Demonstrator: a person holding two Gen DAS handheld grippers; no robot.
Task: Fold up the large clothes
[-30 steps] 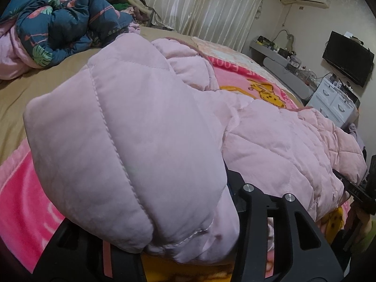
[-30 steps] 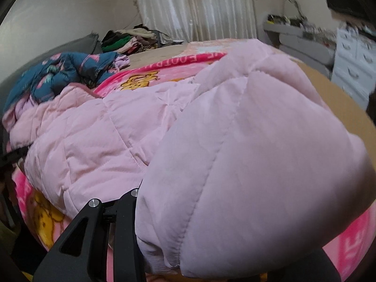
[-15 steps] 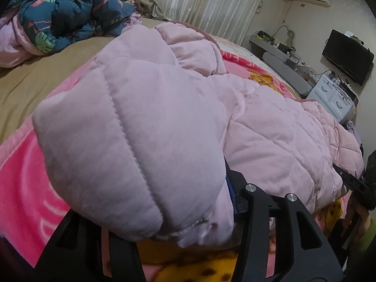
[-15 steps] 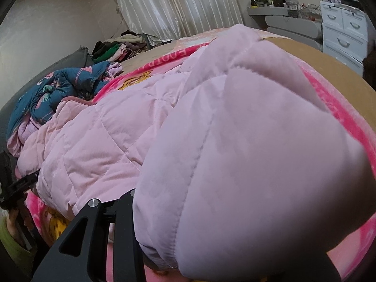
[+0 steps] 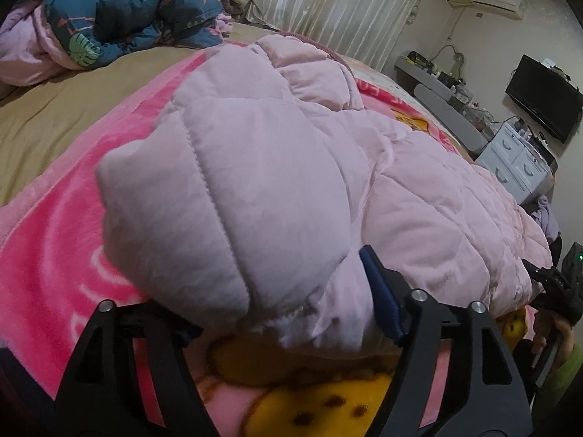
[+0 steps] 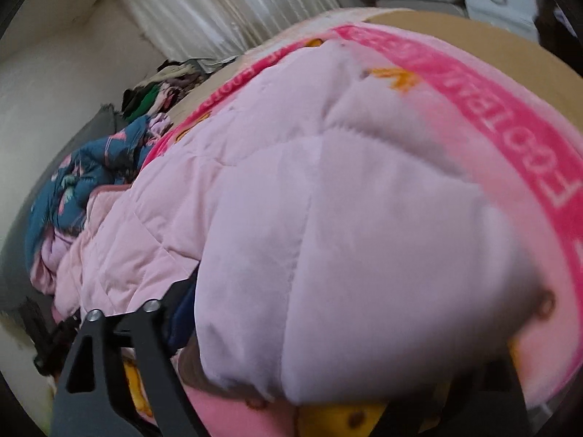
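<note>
On the blanket (image 5: 54, 255) — coat (image 5: 255, 182) (pink)

you're in a home bedroom. a bed (image 5: 73, 116) with a pink blanket (image 5: 54, 240), curtains (image 5: 339, 7), a wall television (image 5: 543, 96).

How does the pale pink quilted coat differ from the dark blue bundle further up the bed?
The pink quilted coat is plain pale pink; the blue bundle is dark with leaf and flamingo prints. The coat lies spread across the pink blanket; the bundle is crumpled on the tan sheet. Both look soft and padded.

Dim, fisheye-warped, right view blurred
</note>
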